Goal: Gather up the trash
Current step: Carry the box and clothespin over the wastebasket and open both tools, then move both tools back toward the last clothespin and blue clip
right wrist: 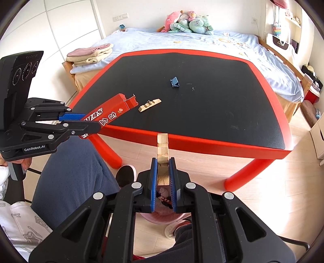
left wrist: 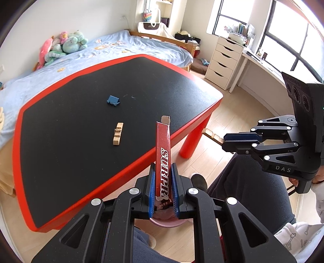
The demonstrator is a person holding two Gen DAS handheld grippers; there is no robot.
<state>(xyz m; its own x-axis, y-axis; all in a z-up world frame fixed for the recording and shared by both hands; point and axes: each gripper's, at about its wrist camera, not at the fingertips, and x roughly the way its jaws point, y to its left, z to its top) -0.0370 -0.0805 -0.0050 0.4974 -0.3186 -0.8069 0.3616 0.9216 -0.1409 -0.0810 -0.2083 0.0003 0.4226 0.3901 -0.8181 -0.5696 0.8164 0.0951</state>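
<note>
Beside the red-edged surface (right wrist: 222,141), the left hand-held gripper (left wrist: 163,190) pinched a red carton (left wrist: 163,153), the right hand-held gripper (right wrist: 163,178) a wooden piece (right wrist: 162,149); both hung over a pink bin (right wrist: 162,219).

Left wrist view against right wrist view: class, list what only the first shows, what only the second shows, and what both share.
Only the left wrist view shows the white drawer unit and the windows. Only the right wrist view shows the folded towels and wall sockets. Both share the red table, blue clip, wooden piece on the table, the left gripper shut on the red box, and the right gripper shut on a wooden block.
</note>
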